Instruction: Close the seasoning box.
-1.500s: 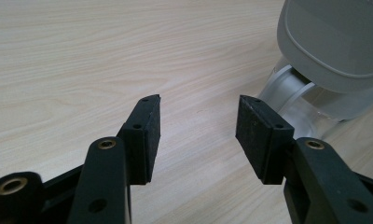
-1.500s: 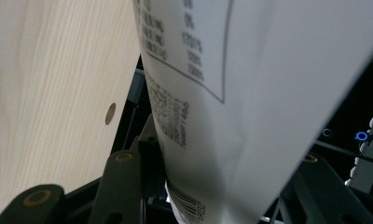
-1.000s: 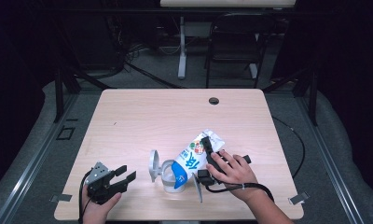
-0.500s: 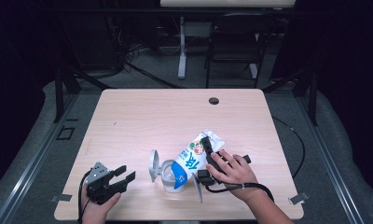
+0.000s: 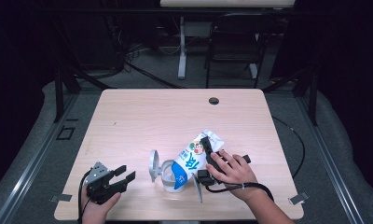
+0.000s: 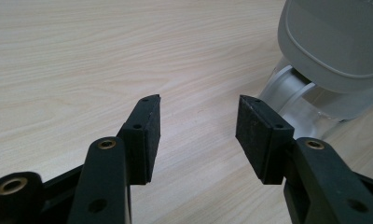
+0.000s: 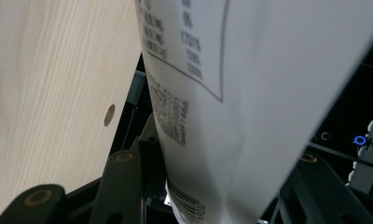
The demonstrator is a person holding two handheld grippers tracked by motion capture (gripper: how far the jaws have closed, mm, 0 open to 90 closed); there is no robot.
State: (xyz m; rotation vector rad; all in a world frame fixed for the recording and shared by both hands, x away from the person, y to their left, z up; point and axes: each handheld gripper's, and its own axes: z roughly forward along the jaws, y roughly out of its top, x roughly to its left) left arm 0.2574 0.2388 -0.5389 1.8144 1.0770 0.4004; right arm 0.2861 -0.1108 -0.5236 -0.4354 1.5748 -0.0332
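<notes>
Sideways, right gripper (image 5: 204, 161) jaws clamp the carton (image 5: 190, 158); left gripper (image 5: 121, 176) jaws gape empty.

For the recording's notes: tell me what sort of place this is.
Probably a lab or recording studio: a bare wooden table in a dark, curtained room, cables on the grey floor, and stands and a chair behind.

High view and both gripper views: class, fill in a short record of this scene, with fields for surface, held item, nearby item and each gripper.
surface: wooden table
held item: milk carton, tilted over the container
nearby item: clear container with grey hinged lid open
right gripper: shut on milk carton
left gripper: open, nothing between the jaws, beside the container
</notes>
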